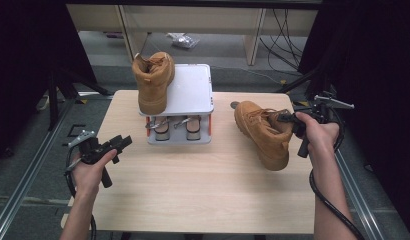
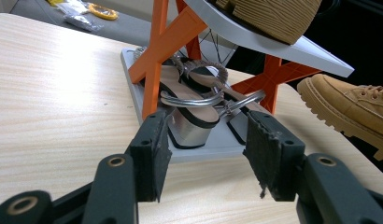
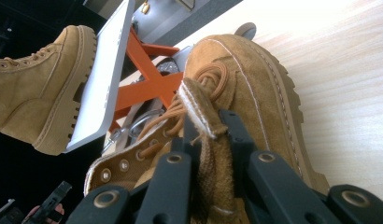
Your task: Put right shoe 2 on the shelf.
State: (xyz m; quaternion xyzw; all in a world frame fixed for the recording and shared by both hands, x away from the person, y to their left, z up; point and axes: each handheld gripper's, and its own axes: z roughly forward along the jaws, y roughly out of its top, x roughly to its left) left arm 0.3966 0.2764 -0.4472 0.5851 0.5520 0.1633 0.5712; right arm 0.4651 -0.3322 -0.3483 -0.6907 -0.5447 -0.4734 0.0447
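On the near left of the table (image 1: 203, 200), the left gripper (image 1: 124, 141) rests low in the person's hand, its jaws standing wide apart with nothing between them; in the left gripper view, the gripper (image 2: 206, 156) looks past bare wood to the rack. On the right, a little farther in, the right gripper (image 1: 288, 119) is clamped on the collar of a tan boot (image 1: 260, 132): in the right gripper view the two black jaws are drawn close together, with the padded tongue and a loop of lace pinched between them. That boot (image 3: 241, 93) lies near the right edge of the table, toe pointing away towards the rack, heel end in the gripper; whether its sole touches the wood I cannot tell. Beyond, at the middle of the far edge, stands the rack (image 1: 185, 107), a white top shelf on orange cross-braces over a grey base. A pair of sandals (image 2: 194, 105) with metal straps sits on the base, under the shelf. On the left half of the shelf stands the second boot (image 1: 154, 82), upright, well apart from the held one. Behind the table are pale cabinets (image 1: 193, 20) and loose cables (image 1: 285, 35) on the floor.
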